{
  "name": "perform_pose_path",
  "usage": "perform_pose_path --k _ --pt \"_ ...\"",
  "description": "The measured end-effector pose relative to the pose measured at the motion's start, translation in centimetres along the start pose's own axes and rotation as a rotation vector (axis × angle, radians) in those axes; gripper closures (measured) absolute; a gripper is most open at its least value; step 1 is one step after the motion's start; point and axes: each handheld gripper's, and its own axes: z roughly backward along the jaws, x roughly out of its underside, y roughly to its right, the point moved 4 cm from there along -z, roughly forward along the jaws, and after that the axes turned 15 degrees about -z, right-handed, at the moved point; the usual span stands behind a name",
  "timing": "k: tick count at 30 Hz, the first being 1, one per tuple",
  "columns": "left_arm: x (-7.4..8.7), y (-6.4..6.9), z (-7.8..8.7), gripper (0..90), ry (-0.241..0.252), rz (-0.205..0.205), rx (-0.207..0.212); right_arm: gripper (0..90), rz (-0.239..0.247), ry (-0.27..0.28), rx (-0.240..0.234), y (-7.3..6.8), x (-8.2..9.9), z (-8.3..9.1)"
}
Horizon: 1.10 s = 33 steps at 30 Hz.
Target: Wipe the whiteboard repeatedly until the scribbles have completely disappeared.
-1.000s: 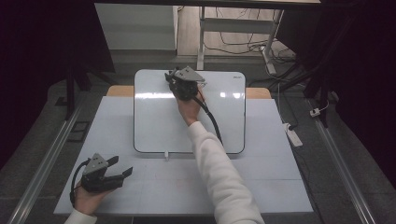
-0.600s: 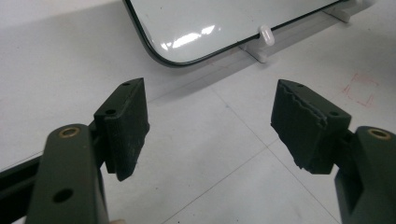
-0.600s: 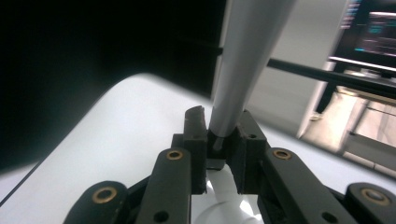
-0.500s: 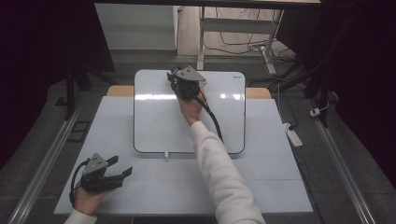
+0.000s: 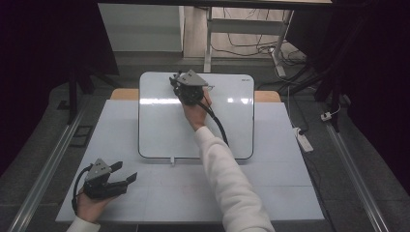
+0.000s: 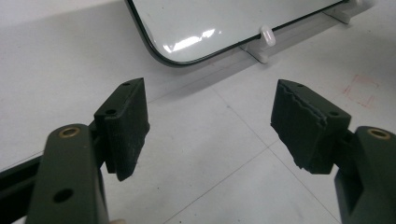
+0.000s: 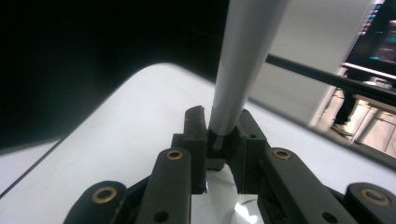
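1. At the lower left of the high view, the left claw (image 5: 126, 174) rests low over the white tabletop (image 5: 270, 193) with its jaws spread wide and nothing between them. In the left gripper view its pads (image 6: 128, 116) frame bare tabletop.
2. Beyond it lies the whiteboard (image 5: 159, 125), flat at the middle of the frame, its near edge sitting on small white clips (image 6: 267, 36).
3. Toward the top centre, the right claw (image 5: 175, 83) is clamped on a slim pale grey marker (image 7: 243, 60) – the right gripper view shows the barrel pinched between the jaws, running up and away from them.
4. Whether the tip touches the whiteboard is hard to tell; the claw hides it from above.
5. Risks, as I judge them: the barrel is smooth and held near one end, so downward pressure could make it pivot or slide in the grip – and with the left claw well apart from the whiteboard, a sideways stroke could shove it off its clips.
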Motion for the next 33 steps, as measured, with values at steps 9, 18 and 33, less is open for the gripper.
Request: perform_pose_path --k 9,18,33 --pt "0.0 0.0 0.1 28.4 0.004 0.003 -0.001 78.0 0.002 -0.042 -0.05 -0.4 0.7 0.6" --pt "0.0 0.0 0.1 28.5 0.004 0.001 -0.001 78.0 -0.026 -0.019 -0.001 -0.2 1.0 1.2" --pt "0.1 -0.2 -0.1 28.6 0.001 0.008 0.0 78.0 0.035 -0.055 -0.063 -1.5 0.7 -0.4"
